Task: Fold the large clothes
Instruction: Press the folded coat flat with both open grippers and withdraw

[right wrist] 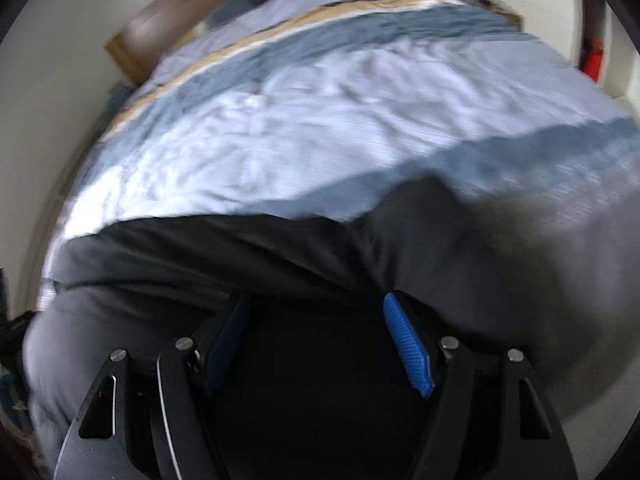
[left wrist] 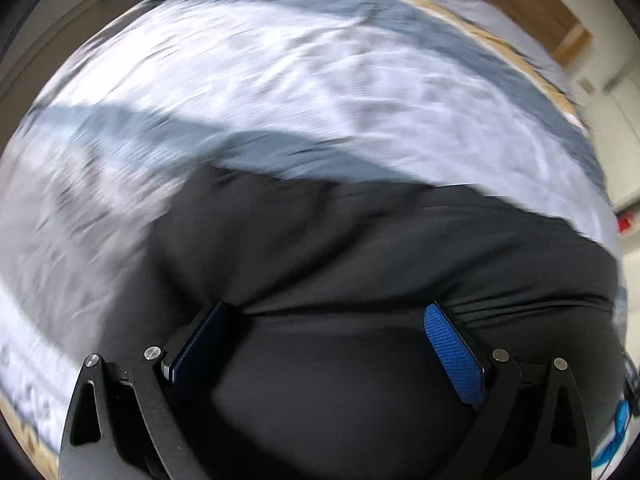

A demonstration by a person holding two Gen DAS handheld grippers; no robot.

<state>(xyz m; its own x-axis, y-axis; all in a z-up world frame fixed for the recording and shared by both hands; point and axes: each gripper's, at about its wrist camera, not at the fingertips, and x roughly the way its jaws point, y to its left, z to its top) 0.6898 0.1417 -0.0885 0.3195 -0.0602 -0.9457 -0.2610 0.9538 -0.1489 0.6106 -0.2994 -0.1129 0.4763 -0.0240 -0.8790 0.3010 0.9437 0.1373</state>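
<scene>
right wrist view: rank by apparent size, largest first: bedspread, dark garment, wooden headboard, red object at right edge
1. bedspread and dark garment: similar frame area; the garment is much nearer the lens, so unranked.
3. wooden headboard
4. red object, partly cut off at the edge.

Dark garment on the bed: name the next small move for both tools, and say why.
Probably lower both tools onto the dark garment and close on its near edge. The left tool and right tool both stand open with only fabric beneath them, nothing pinched. The garment lies spread over the striped bedcover, so a fold needs a grip first. Blur hides the exact edge.
</scene>
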